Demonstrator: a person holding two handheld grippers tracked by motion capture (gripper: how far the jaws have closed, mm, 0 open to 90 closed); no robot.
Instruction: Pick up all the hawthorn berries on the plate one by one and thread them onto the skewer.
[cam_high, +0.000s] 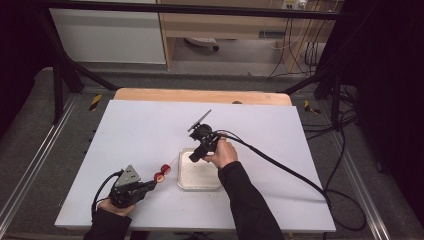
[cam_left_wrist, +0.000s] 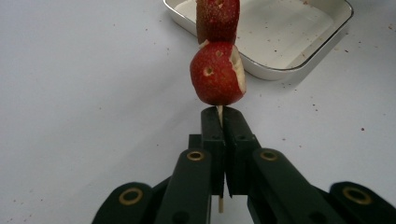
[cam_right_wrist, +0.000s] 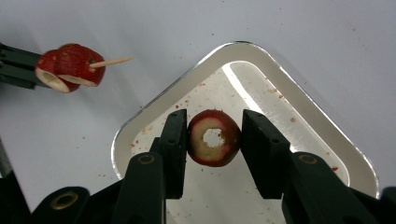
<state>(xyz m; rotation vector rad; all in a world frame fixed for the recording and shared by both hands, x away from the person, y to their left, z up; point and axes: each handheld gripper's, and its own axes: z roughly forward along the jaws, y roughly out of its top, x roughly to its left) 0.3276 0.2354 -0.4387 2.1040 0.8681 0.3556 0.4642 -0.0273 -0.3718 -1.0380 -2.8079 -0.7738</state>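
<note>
- Biggest risk, as I judge it: the cored fruit ring (cam_right_wrist: 214, 143) sits between the right gripper (cam_right_wrist: 214, 140) jaws, which are apart with a gap on the far side, so closing unevenly could tip or crush it in the tray (cam_right_wrist: 299, 112).
- Lesser risk: the skewer (cam_left_wrist: 220, 116), clamped tight in the left gripper (cam_left_wrist: 219, 116), could pivot and miss the ring's hole.
- Two fruit pieces (cam_left_wrist: 217, 72) sit threaded just beyond the left jaws; the skewer's bare tip (cam_right_wrist: 112, 61) points off to the upper left of the right claw.

We see even overhead light, dark room edges, glare on the tray rim (cam_right_wrist: 261, 56), soft shadows, near jaws slightly blurred.
</note>
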